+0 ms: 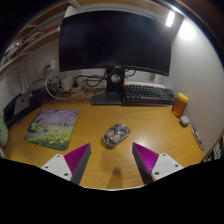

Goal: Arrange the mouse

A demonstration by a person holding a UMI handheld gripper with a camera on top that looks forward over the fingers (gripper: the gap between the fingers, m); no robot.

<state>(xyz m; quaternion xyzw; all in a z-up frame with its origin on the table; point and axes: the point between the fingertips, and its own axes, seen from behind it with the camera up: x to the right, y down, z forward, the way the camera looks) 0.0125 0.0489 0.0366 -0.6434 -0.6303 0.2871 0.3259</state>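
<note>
Wooden desk [100,122] against a wall, monitor [118,42] and keyboard [150,94] far, mousepad [52,128] left; mouse [117,134] just ahead of the gripper [112,159], fingers apart

Gripper [112,160] fingers wide apart, empty

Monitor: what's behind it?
Behind the monitor, only wall and shelving show beside the screen. The screen covers everything directly behind. Jaws open, mouse just ahead.

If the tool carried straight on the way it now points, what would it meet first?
Most likely the mouse, lying on the desk just ahead of the open tool; depth is hard to judge.
</note>
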